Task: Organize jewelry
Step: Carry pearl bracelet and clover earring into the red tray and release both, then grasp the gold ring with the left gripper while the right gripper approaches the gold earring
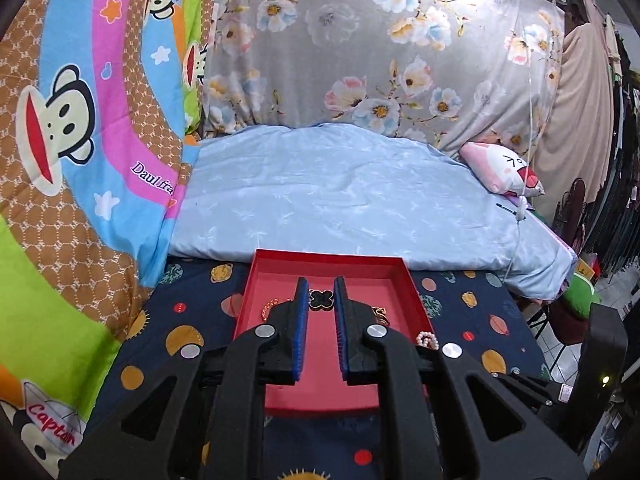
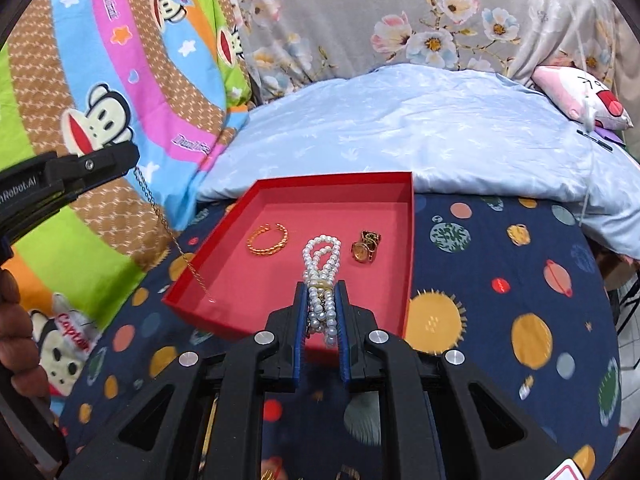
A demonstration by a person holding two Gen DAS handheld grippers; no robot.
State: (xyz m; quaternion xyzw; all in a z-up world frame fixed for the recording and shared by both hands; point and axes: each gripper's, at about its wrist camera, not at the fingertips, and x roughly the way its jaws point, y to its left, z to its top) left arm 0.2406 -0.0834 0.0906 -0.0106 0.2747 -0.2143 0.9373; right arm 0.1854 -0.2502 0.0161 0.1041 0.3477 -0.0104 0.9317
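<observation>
Red card forms the shallow tray [image 2: 320, 208] that lies on a navy planet-print sheet [image 2: 500, 320], just ahead of both grippers. The right gripper [image 2: 323, 285] has its 2 blue-padded fingers [image 2: 301, 320] closed on a pearl bracelet [image 2: 322, 276]; the strands run between the pads and loop out past the fingertips over the tray floor. Beyond those fingertips and to their left lies a gold bangle [image 2: 267, 239], and beyond them to the right a gold watch [image 2: 366, 249], both on the tray floor and apart from each other. In the right wrist view the left gripper [image 2: 132, 157] comes in from the left, raised above the tray's left side, and a thin gold chain [image 2: 172, 236] hangs from its tip down to the tray's near-left corner. In the left wrist view that gripper [image 1: 321, 282] shows a narrow gap between its fingers [image 1: 302, 304], and a black clover charm [image 1: 321, 298] sits in that gap at the tips; whether the pads actually press on it I cannot tell. Bits of gold jewelry peek out on either side of these fingers, and the pearls [image 1: 427, 340] show just right of them. A pale blue quilt [image 2: 400, 128] lies beyond the tray, with a monkey-print blanket [image 2: 100, 80] to the left.
</observation>
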